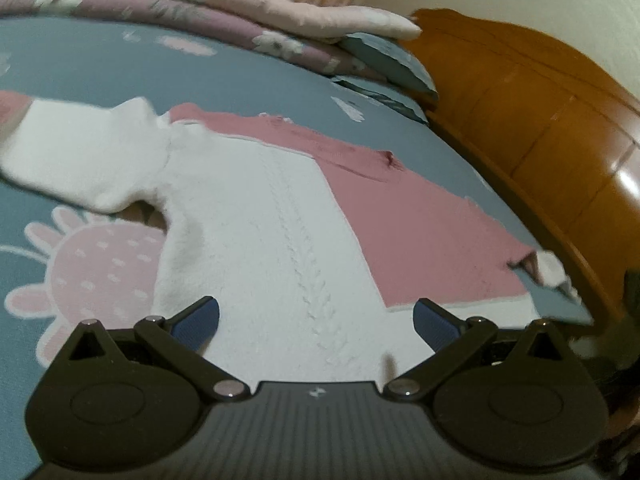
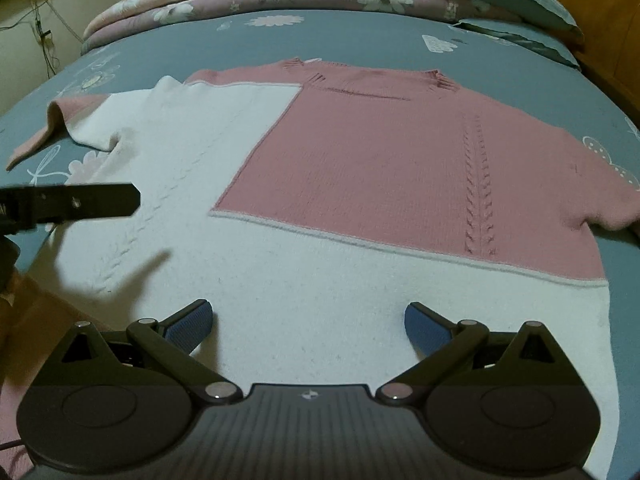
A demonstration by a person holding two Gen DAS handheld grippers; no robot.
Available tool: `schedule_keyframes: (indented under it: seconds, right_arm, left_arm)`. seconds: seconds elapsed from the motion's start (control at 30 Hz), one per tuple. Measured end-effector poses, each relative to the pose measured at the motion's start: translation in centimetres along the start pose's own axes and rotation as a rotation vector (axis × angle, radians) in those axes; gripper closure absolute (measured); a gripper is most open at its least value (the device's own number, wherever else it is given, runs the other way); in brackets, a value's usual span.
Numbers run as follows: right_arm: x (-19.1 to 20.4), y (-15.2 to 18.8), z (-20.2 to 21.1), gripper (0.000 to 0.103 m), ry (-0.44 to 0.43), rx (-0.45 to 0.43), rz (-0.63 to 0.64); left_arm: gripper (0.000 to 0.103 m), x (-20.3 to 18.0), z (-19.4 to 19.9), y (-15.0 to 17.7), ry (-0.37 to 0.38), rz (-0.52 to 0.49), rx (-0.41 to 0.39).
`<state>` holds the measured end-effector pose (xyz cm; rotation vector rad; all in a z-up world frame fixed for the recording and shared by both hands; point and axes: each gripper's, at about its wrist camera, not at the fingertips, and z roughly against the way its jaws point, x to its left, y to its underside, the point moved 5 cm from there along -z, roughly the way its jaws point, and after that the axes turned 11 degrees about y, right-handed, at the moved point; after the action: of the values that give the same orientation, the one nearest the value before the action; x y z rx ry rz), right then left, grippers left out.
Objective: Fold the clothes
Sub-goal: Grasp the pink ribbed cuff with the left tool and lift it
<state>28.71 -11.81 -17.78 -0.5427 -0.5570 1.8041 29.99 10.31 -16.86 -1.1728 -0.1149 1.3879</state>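
Currently our pink-and-white cable-knit sweater (image 2: 360, 168) lies spread flat on the blue patterned bed (image 2: 360, 40), sleeves out, no fold visible. Both grippers, left (image 1: 316, 320) and right (image 2: 308, 322), hover at its hem, jaws wide, holding nothing.

Left gripper (image 1: 316, 322): black plastic body, ribbed centre panel with a small white logo, two round side housings, angled black linkage arms with silver pivot screws, blue textured fingertips (image 1: 200, 320). Right gripper (image 2: 308, 320): identical build, black ribbed body, white logo, silver pivots, blue textured pads (image 2: 426, 330) on black fingers.
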Motion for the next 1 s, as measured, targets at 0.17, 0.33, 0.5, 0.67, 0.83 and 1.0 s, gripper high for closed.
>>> schedule_keyframes:
  seconds: [0.17, 0.33, 0.5, 0.67, 0.83, 1.0]
  right_arm:
    - [-0.1, -0.1, -0.1, 0.0, 0.005, -0.002, -0.005]
    - [-0.1, -0.2, -0.1, 0.0, 0.011, -0.004, -0.009]
    - [0.0, -0.2, -0.2, 0.0, 0.026, -0.018, -0.012]
    - [0.2, -0.1, -0.3, 0.0, 0.047, -0.04, -0.015]
    - [0.2, 0.0, -0.3, 0.0, 0.057, -0.056, -0.023]
    - [0.2, 0.0, -0.3, 0.0, 0.063, -0.068, -0.028]
  left_arm:
    - [0.001, 2.5, 4.3, -3.2, 0.021, 0.144, -0.154]
    - [0.001, 9.2, 11.1, -7.8, -0.064, 0.343, -0.445]
    - [0.002, 17.2, 13.6, -7.6, -0.029, 0.629, -0.576]
    - [0.002, 20.9, 11.8, -6.5, 0.016, 0.766, -0.543]
    - [0.002, 23.3, 11.3, -7.8, -0.014, 0.776, -0.592]
    - [0.005, 25.2, 11.8, -9.3, -0.109, 0.742, -0.612]
